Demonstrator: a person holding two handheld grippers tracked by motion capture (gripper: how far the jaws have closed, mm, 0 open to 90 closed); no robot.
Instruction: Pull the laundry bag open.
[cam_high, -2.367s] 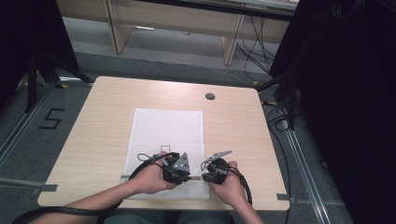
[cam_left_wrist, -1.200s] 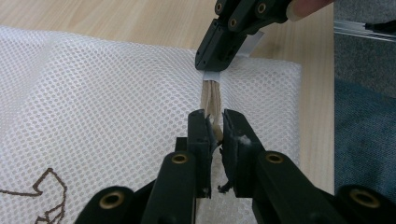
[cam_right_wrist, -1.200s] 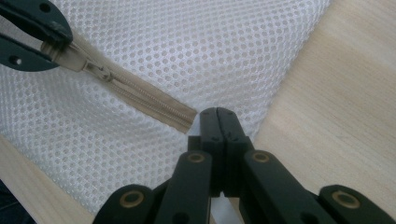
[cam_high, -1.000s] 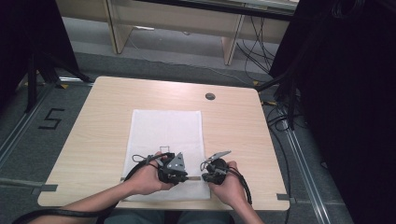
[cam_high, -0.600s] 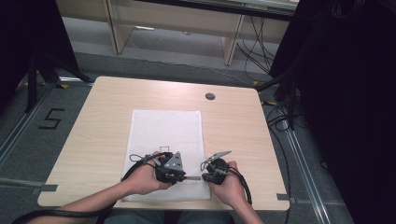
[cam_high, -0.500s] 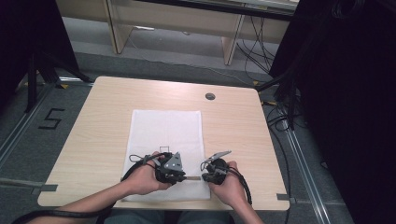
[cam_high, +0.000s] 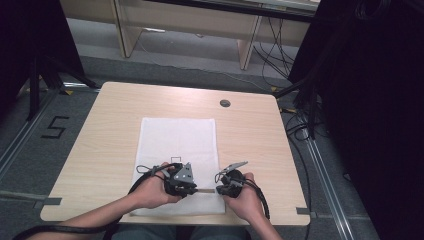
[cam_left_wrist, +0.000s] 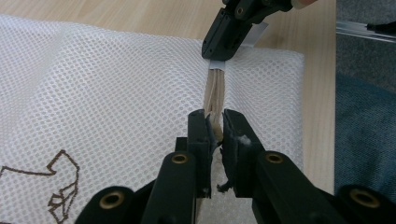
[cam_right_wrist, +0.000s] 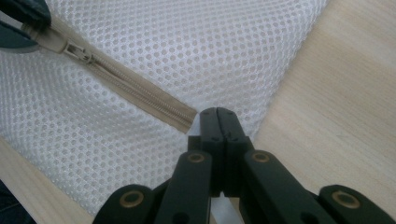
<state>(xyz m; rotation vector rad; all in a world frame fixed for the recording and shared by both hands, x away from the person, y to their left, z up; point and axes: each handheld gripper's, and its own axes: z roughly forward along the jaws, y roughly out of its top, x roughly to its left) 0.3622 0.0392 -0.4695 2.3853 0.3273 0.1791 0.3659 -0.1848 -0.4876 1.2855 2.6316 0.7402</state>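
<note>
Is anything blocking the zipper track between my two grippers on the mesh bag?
Nothing visible does. The beige zipper lies bare on the white mesh bag between the left gripper, pinching its pull end, and the right gripper, shut at the bag's corner.

left tool clamped, right tool closed

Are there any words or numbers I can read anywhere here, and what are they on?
"5": black number marked on the grey floor left of the wooden table.
Brown stitched outline on the white mesh laundry bag: a shape, no readable letters.
</note>
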